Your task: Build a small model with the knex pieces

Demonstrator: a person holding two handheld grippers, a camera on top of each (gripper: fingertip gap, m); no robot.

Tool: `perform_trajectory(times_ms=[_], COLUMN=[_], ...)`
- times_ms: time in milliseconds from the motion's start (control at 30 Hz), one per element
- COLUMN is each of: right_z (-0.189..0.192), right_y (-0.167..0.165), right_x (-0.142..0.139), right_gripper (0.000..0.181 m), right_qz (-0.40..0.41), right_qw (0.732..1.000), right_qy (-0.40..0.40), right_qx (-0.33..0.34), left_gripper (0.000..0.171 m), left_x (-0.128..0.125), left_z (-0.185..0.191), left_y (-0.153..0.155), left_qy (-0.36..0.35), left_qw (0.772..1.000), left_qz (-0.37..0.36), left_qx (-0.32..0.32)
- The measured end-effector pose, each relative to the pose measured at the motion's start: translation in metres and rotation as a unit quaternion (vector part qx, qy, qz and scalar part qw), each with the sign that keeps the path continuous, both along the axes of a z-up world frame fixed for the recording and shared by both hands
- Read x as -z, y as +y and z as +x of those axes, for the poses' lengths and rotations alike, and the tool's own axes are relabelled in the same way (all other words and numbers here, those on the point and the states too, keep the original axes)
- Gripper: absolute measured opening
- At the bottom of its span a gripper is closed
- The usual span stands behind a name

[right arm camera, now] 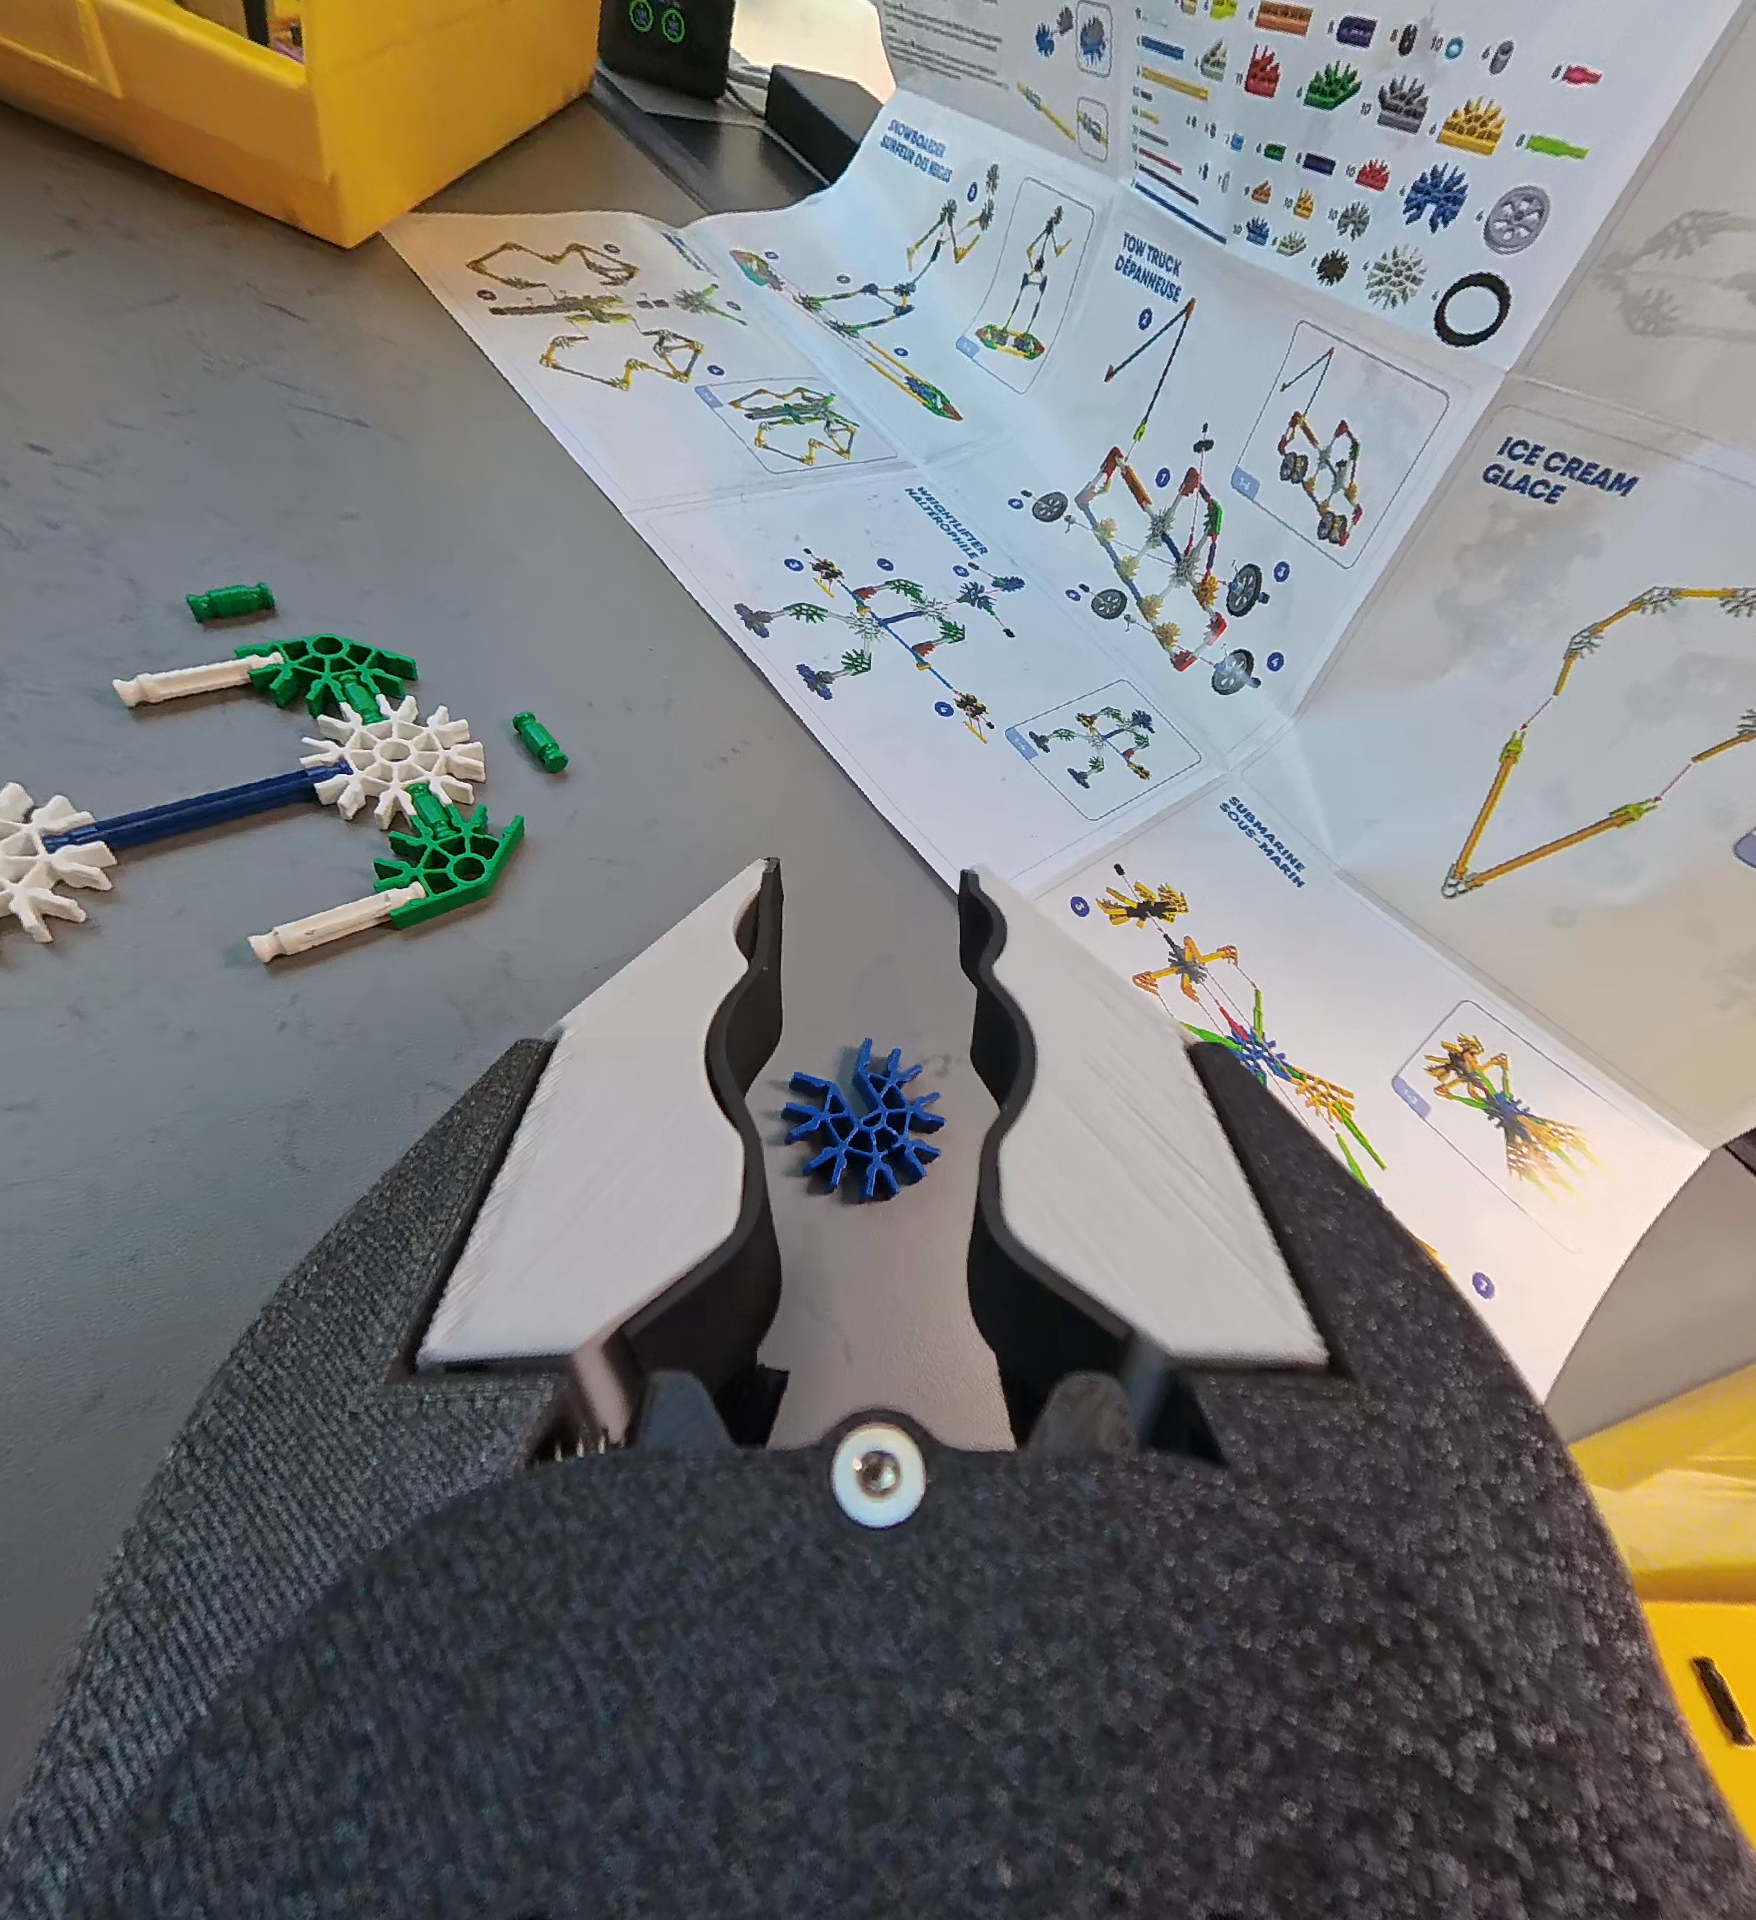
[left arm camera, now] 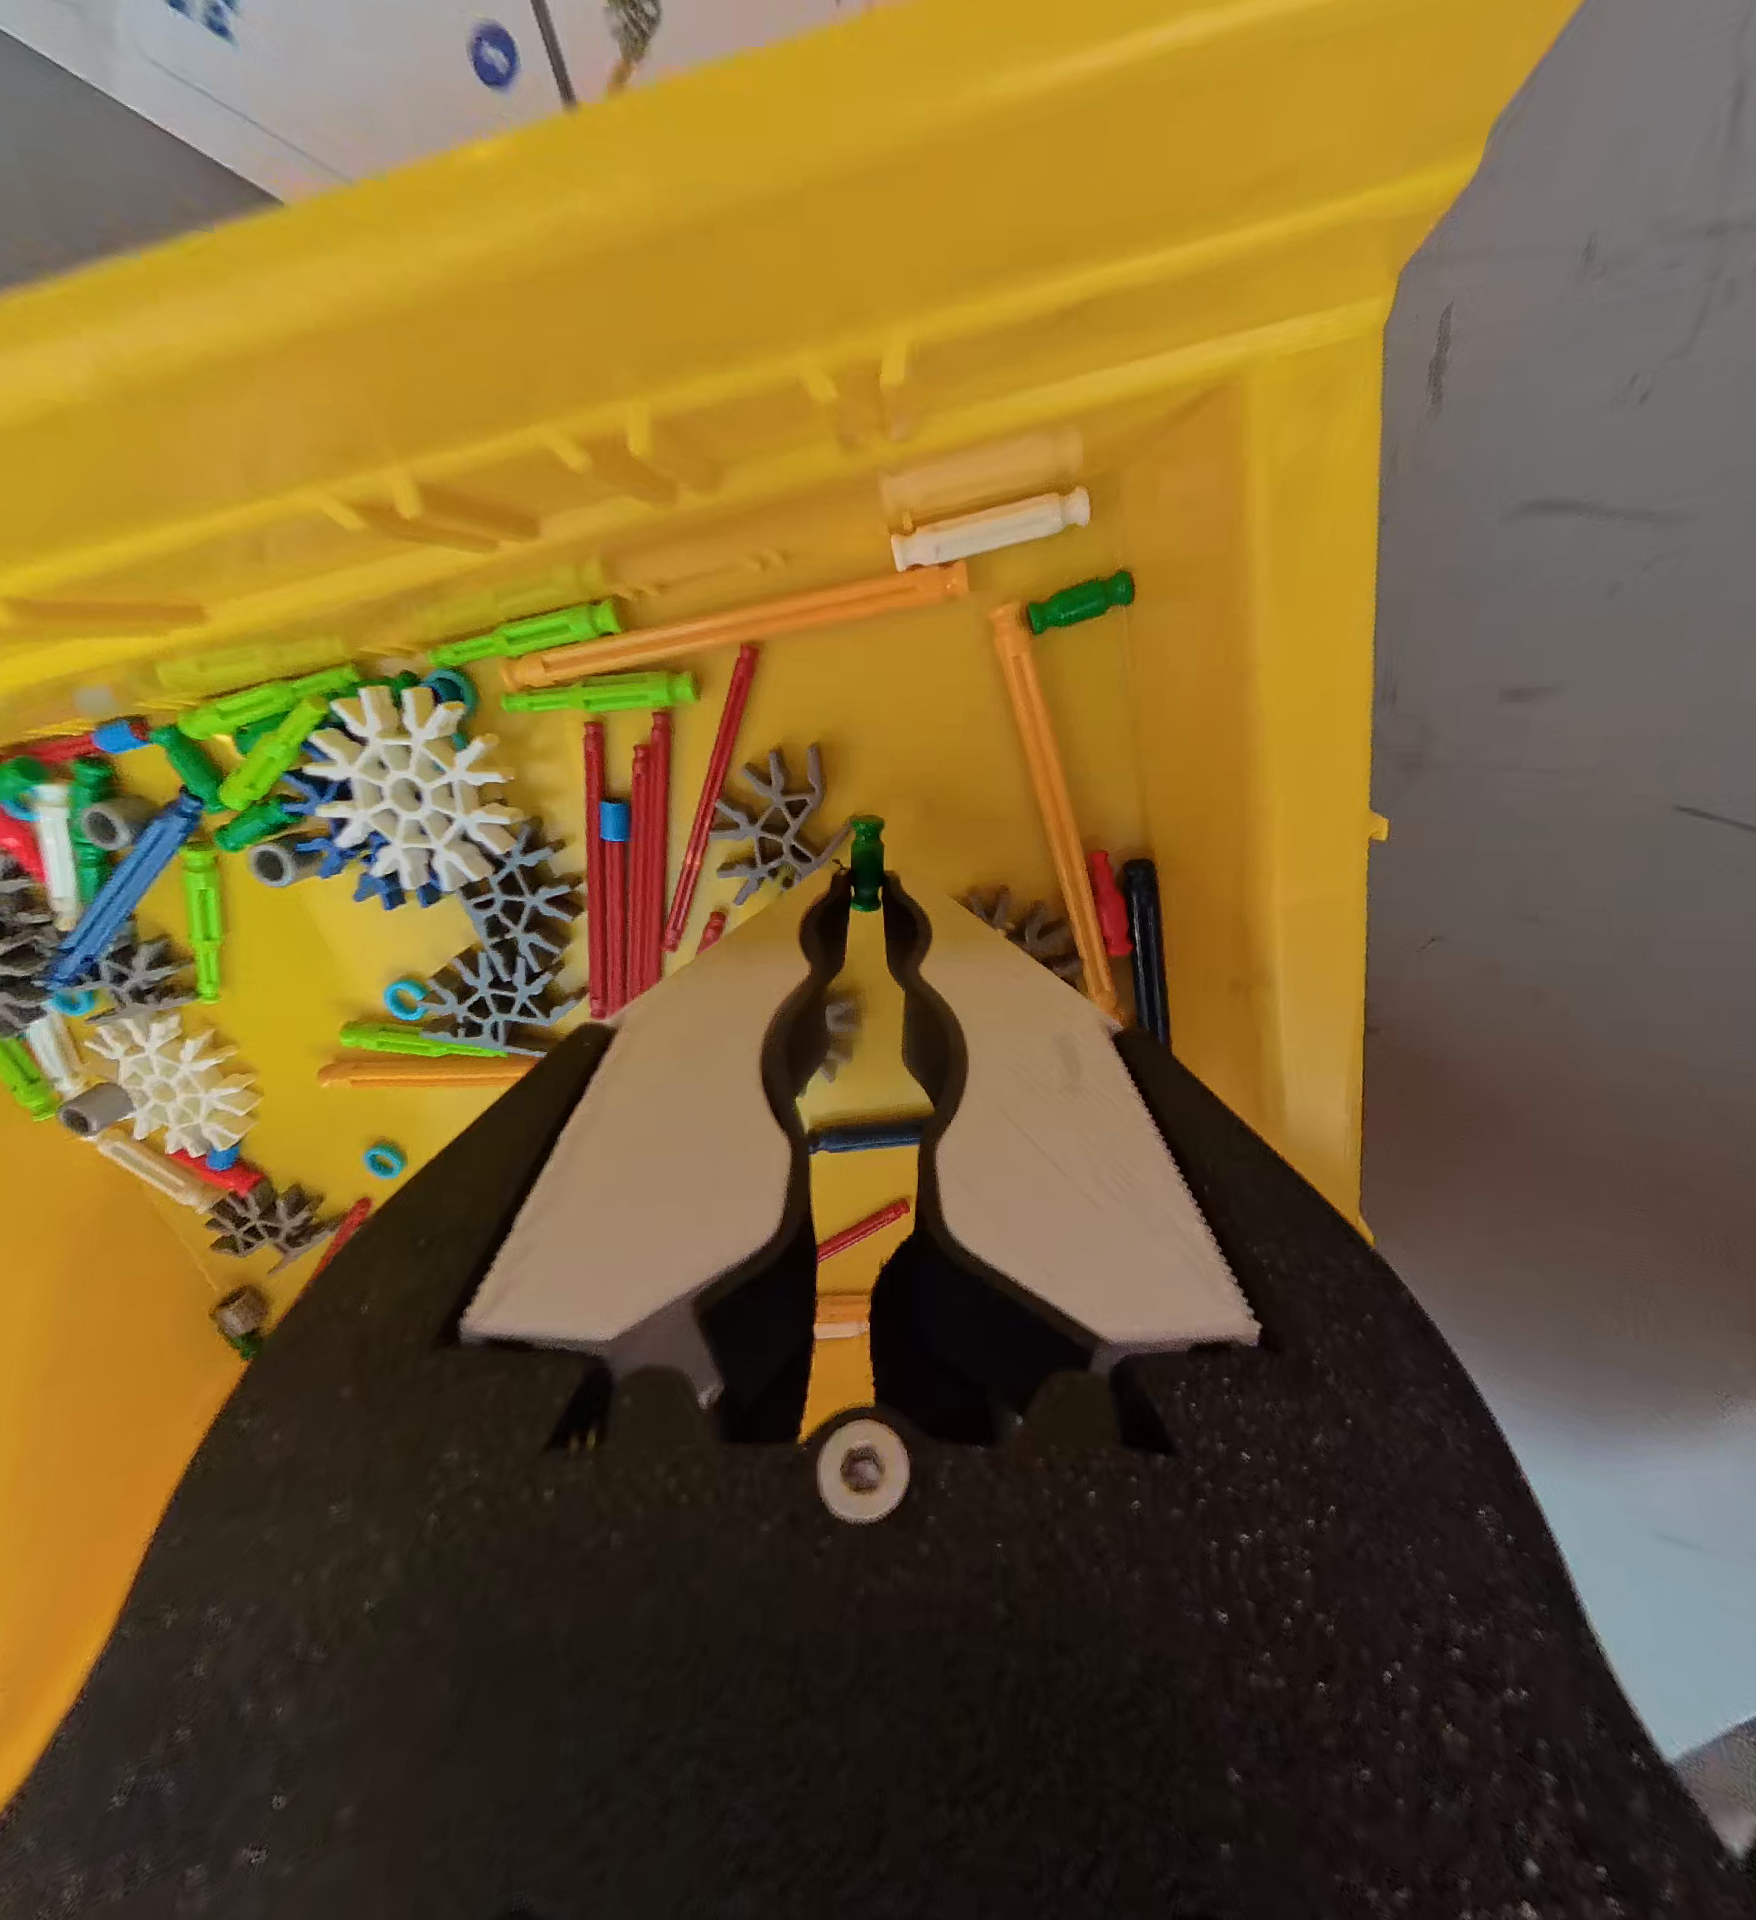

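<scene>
**Left gripper pinches a green peg over the bin; right gripper spread above a blue connector**

The left gripper [left arm camera: 865,883] has its tips pressed onto a short green peg [left arm camera: 865,858], which stands upright between them, above the floor of a yellow bin [left arm camera: 645,343]. Just past the tips lies a grey connector [left arm camera: 775,826]; to their left, a bundle of red rods [left arm camera: 635,852]. To the right an orange rod [left arm camera: 1050,800] runs beside the bin wall, with a second green peg [left arm camera: 1080,603] and a white rod [left arm camera: 988,528] beyond it. Farther left, a white snowflake connector [left arm camera: 412,784] tops a heap of mixed pieces.

The right gripper [right arm camera: 869,894] is spread wide and holds nothing. A blue connector [right arm camera: 863,1122] lies on the grey table [right arm camera: 230,364] between its fingers, touching neither. Ahead and to the left sits a partial build [right arm camera: 365,769] of white and green connectors joined by a blue rod, with two loose green pegs [right arm camera: 539,741] near it. An unfolded instruction sheet [right arm camera: 1269,623] spreads ahead and to the right.
</scene>
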State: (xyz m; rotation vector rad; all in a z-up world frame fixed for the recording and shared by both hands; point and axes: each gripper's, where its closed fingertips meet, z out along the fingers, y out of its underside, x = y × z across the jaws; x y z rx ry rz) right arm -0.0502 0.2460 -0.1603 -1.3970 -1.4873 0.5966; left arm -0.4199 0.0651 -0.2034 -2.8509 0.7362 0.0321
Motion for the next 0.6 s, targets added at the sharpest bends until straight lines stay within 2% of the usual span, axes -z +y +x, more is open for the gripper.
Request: perform_trajectory(times_ms=[67, 167, 233, 300, 367, 467, 600], right_z=[0.0, 0.0, -0.001, -0.001, -0.001, -0.001, 0.0], right_y=[0.0, 0.0, -0.001, -0.001, -0.001, -0.002, -0.001], right_x=[0.0, 0.001, 0.002, 0.003, 0.003, 0.003, 0.003], right_gripper=[0.033, 0.032, 0.032, 0.032, 0.032, 0.032, 0.031], right_qz=[0.0, 0.0, 0.003, 0.006, 0.008, 0.01, 0.014], right_qw=[1.0, 1.0, 1.0, 1.0, 1.0, 1.0, 1.0], right_qy=[0.0, -0.003, -0.006, -0.009, -0.01, -0.01, -0.01], right_qx=[0.0, -0.001, -0.001, -0.001, -0.001, -0.002, -0.004], left_gripper=[0.004, 0.004, 0.004, 0.004, 0.004, 0.004, 0.004], left_x=[-0.026, -0.086, -0.117, -0.125, -0.114, -0.073, -0.015], left_z=[-0.003, 0.012, 0.044, 0.092, 0.143, 0.205, 0.24], left_y=[0.017, 0.049, 0.061, 0.066, 0.069, 0.075, 0.08], left_qy=[0.021, 0.032, 0.017, -0.009, -0.035, -0.062, -0.079], left_qw=[0.997, 0.972, 0.954, 0.947, 0.945, 0.945, 0.958], left_qz=[0.076, 0.232, 0.298, 0.318, 0.31, 0.28, 0.2], left_qx=[-0.014, -0.03, -0.007, 0.042, 0.097, 0.16, 0.188])
